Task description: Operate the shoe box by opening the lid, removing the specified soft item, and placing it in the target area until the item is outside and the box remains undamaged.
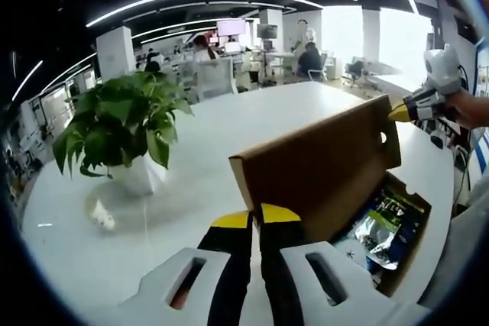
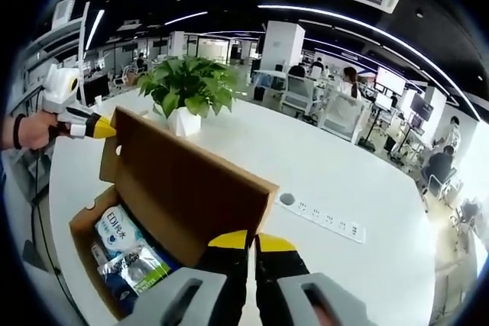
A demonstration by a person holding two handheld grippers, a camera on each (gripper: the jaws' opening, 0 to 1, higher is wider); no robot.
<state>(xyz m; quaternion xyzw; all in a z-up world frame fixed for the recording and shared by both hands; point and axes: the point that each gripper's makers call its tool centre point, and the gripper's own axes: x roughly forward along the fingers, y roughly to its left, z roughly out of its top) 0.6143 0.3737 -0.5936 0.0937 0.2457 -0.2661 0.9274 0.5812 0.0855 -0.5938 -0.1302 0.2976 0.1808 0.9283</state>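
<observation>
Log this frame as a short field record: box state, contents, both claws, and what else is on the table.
box: shoe box, open, on white table
lid: cardboard lid raised upright
contents: soft packets inside, none taken out yet
left claw: jaws closed together at one lid corner
right claw: jaws closed together at the other lid corner
grip on lid: cannot tell in either view
plant: potted plant beyond the box
power strip: flat on the table
</observation>
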